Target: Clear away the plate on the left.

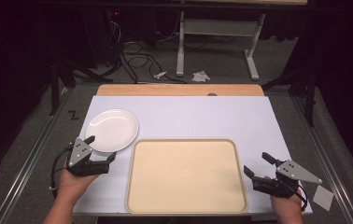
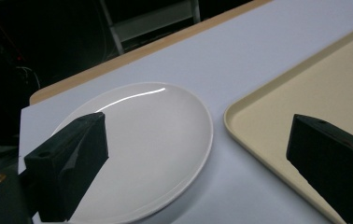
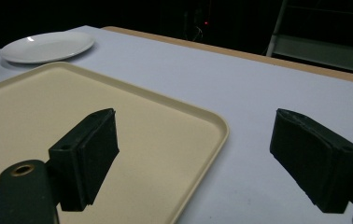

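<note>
We see a white-covered table (image 1: 188,119) from above, with a wooden strip along its far edge. A beige tray (image 1: 186,175) lies at the near middle of it, bare inside. A white plate (image 1: 112,129) sits at about ten o'clock from the tray's centre, just off the tray's far left corner and apart from it.

Our left tool (image 1: 101,149) is at nine o'clock from the tray, held in the left hand (image 1: 74,182), its jaws spread wide. One jaw tip is at the plate's near edge and the other points toward the tray; in the left gripper view one jaw overlaps the plate (image 2: 151,140) and the other the tray (image 2: 305,93), with nothing between them.

Our right tool (image 1: 257,164) is at three o'clock from the tray, in the right hand (image 1: 286,205), jaws also wide and gripping nothing. In the right gripper view one jaw hangs over the tray's corner (image 3: 118,121), the other over bare table (image 3: 258,107).
</note>
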Demonstrator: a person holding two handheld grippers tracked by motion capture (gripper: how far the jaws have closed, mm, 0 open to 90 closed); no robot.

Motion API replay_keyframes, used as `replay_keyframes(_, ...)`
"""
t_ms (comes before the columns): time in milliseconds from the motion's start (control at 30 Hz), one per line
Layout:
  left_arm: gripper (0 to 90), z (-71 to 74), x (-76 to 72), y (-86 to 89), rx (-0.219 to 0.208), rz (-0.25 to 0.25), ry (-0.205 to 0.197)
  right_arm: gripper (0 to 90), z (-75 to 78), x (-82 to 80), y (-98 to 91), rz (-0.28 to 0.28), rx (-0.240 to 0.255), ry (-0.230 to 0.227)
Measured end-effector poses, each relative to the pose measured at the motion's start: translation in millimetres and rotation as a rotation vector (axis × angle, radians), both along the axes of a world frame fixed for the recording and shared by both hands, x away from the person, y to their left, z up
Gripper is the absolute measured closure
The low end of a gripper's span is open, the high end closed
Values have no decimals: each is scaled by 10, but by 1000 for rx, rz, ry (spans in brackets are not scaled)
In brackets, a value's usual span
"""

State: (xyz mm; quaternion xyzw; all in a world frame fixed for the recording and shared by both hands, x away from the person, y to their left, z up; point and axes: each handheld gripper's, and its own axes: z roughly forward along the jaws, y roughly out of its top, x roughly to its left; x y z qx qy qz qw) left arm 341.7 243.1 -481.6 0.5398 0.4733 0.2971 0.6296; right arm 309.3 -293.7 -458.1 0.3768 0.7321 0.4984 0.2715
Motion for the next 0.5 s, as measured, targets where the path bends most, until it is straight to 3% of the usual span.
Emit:
replay_keyframes(200,63,-135,58,-81,141,-13,29,162,-5,8,-2,2,0,2)
replay_keyframes(500,80,-348,135,-218,412,-73,54,162,-8,6,-4,5,0,2)
